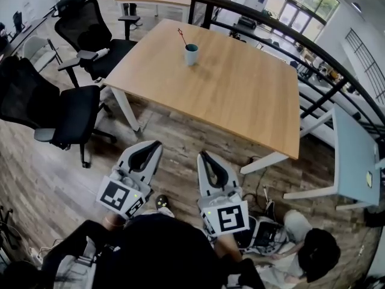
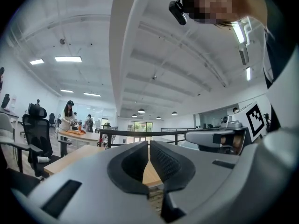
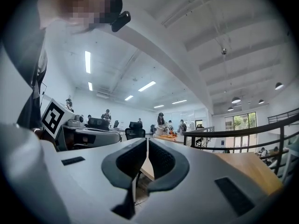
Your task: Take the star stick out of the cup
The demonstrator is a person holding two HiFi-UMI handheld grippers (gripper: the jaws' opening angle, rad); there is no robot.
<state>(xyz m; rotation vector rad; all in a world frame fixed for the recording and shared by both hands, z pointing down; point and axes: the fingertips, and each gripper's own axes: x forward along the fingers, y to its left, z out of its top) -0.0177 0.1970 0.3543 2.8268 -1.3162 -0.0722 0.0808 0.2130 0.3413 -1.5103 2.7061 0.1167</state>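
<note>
Lower centre: left gripper (image 1: 155, 145) and right gripper (image 1: 203, 156), both with jaws pressed together, nothing pinched. Well apart, upper centre on table (image 1: 240, 101): cup (image 1: 191, 55), star stick (image 1: 181, 37) leaning inside. Not yet started; approach, grasp and lift all remaining.

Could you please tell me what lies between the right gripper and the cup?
In the head view, only a strip of wooden floor and bare tabletop lie between the right gripper and the cup holding the star stick.
</note>
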